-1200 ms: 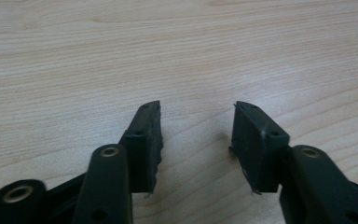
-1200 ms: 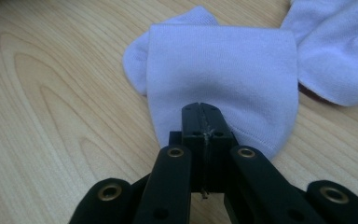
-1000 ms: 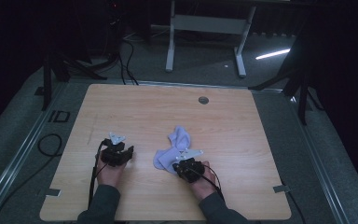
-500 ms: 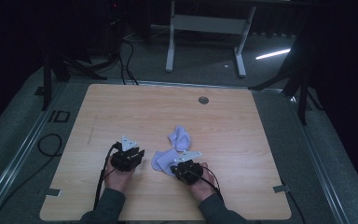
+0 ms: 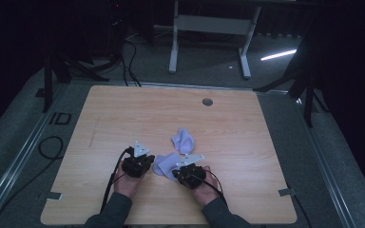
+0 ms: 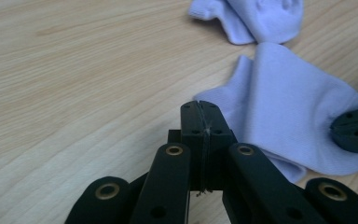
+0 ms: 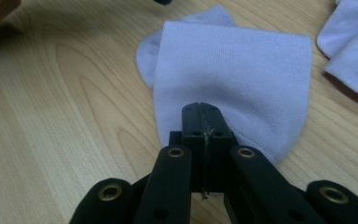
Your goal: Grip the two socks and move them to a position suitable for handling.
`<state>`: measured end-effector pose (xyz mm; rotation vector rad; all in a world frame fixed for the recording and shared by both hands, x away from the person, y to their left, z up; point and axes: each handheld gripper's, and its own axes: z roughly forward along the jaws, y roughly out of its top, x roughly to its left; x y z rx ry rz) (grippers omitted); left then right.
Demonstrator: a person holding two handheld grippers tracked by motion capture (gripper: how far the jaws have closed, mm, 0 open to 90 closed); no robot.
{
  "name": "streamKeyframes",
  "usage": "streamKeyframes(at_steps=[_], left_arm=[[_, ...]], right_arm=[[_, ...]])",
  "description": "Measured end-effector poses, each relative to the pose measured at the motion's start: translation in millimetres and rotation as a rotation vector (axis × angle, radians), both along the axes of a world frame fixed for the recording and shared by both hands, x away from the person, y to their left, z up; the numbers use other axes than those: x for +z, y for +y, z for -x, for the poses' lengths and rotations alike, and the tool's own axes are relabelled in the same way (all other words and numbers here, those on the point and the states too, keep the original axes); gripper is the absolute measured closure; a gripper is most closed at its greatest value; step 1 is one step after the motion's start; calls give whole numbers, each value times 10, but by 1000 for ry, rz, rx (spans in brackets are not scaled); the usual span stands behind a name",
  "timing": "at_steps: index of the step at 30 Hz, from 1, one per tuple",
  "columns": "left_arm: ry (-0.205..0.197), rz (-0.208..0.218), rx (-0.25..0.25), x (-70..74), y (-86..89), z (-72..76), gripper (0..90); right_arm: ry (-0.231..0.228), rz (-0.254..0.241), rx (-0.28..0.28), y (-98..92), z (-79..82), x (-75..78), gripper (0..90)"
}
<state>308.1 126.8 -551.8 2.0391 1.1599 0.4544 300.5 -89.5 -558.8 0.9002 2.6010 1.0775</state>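
Two pale lilac socks lie on the wooden table (image 5: 123,109). The near sock (image 5: 164,164) (image 6: 289,107) (image 7: 233,65) is flat between my grippers. The far sock (image 5: 184,140) (image 6: 256,16) (image 7: 354,42) is bunched just beyond it. My left gripper (image 5: 151,160) (image 6: 206,109) has its tip at the near sock's left edge. Its jaws have just been closing and now meet flush, with no cloth seen between them. My right gripper (image 5: 177,166) (image 7: 206,112) is shut, with its tip resting on the near sock's other end.
A round grommet (image 5: 207,101) sits near the table's far edge. Bare wood spreads left, right and beyond the socks. Cables (image 5: 52,147) trail on the floor at the left. A white metal stand (image 5: 209,23) is on the floor behind the table.
My left gripper has moved right across the table up to the near sock, and its jaws have come together. The right gripper has stayed put.
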Motion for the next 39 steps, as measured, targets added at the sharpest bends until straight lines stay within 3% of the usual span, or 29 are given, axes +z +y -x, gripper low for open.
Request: streamKeyframes(at_steps=[12, 19, 39], left_arm=[[17, -22, -46, -52, -101, 7, 894], [49, -33, -35, -76, -112, -14, 894], [46, -45, -37, -74, -117, -7, 895]], right_arm=[[-3, 1, 4, 3, -1, -1, 897], [-3, -2, 6, 0, -3, -4, 896], [7, -13, 12, -31, -5, -8, 896]])
